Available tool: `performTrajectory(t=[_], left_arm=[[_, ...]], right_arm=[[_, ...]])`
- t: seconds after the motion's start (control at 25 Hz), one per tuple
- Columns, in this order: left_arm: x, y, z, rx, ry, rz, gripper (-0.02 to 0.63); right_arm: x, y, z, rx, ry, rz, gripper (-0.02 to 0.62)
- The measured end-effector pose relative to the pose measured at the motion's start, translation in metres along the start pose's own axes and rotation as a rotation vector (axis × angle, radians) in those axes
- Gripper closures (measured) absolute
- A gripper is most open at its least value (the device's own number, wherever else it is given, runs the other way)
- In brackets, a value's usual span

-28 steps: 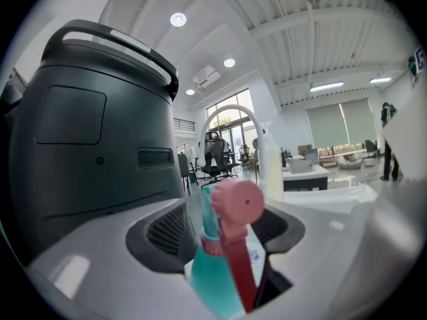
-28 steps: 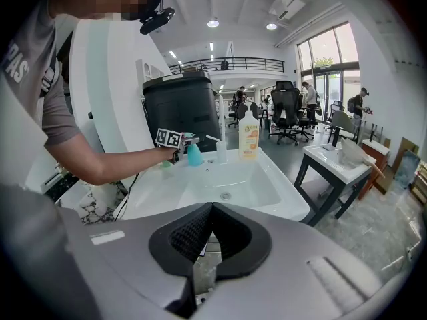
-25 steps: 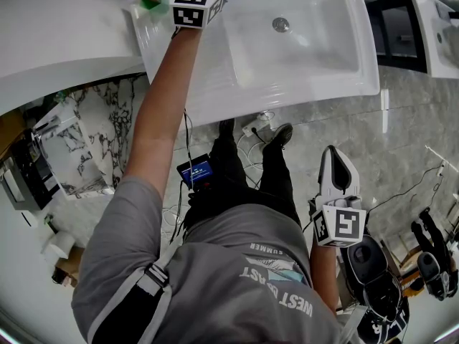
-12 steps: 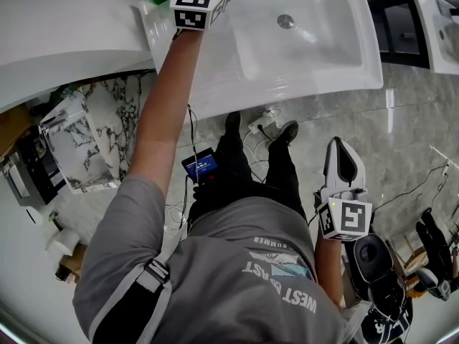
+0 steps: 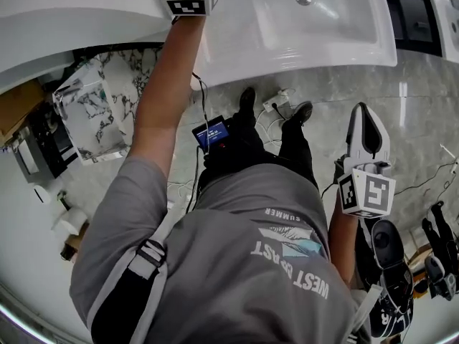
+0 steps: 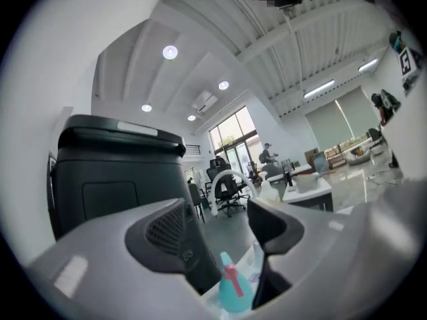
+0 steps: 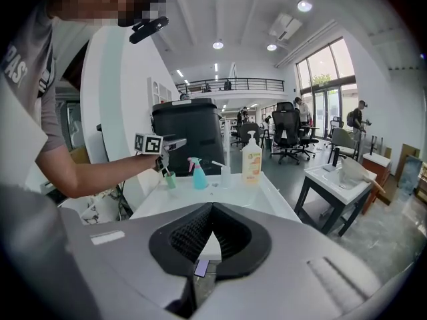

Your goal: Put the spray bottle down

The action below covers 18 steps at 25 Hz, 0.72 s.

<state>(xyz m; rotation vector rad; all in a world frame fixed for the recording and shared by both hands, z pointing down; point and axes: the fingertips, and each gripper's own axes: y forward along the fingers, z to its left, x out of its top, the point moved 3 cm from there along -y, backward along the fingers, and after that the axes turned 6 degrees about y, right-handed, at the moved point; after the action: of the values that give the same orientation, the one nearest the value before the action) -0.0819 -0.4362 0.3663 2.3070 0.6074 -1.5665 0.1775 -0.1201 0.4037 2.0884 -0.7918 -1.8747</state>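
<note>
The teal spray bottle (image 7: 198,174) with a pink trigger stands upright on the white sink counter (image 7: 200,202), and nothing holds it. My left gripper (image 7: 175,141) hovers above and to the left of it, over a green cup. In the left gripper view the bottle's (image 6: 233,292) top shows low between the jaws of that gripper (image 6: 220,212). They stand apart from it and are closing. The right gripper (image 5: 367,138) hangs over the floor by my right side. Its pads (image 7: 212,209) meet with nothing in them.
On the counter beside the spray bottle stand a green cup (image 7: 170,179), a small clear pump bottle (image 7: 225,173) and a tall soap bottle (image 7: 251,162). A black bin (image 7: 187,135) is behind them. The basin (image 5: 301,20) lies ahead. Cables and a blue-screen device (image 5: 214,133) lie on the floor.
The left gripper has lifted up and away from the counter, so only its marker cube shows at the top edge. The right gripper has risen a little.
</note>
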Motion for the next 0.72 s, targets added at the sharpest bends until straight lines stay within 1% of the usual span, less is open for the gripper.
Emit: performTrajectory(t=[0.12, 0.24, 0.36, 0.4, 0.44, 0.52, 0.72], left_arm=[[0.037, -0.030, 0.004, -0.003, 0.008, -0.053, 0.381], [0.074, -0.061, 0.003, -0.026, 0.021, -0.102, 0.447], [0.108, -0.093, -0.003, -0.068, 0.028, -0.139, 0.544], [0.119, -0.103, -0.007, -0.091, 0.023, -0.148, 0.592], [0.130, -0.113, -0.011, -0.116, 0.015, -0.156, 0.603], [0.149, -0.131, -0.019, -0.170, 0.000, -0.167, 0.603], [0.184, -0.173, -0.041, -0.298, -0.019, -0.152, 0.604]], right_arm=[[0.017, -0.010, 0.004, 0.006, -0.008, -0.044, 0.594], [0.036, -0.018, 0.011, 0.019, -0.021, -0.090, 0.594], [0.054, -0.027, 0.019, 0.037, -0.040, -0.137, 0.594], [0.059, -0.031, 0.022, 0.043, -0.049, -0.149, 0.594], [0.065, -0.035, 0.025, 0.049, -0.059, -0.160, 0.594], [0.076, -0.042, 0.034, 0.060, -0.083, -0.177, 0.594], [0.104, -0.064, 0.047, 0.079, -0.125, -0.225, 0.594]])
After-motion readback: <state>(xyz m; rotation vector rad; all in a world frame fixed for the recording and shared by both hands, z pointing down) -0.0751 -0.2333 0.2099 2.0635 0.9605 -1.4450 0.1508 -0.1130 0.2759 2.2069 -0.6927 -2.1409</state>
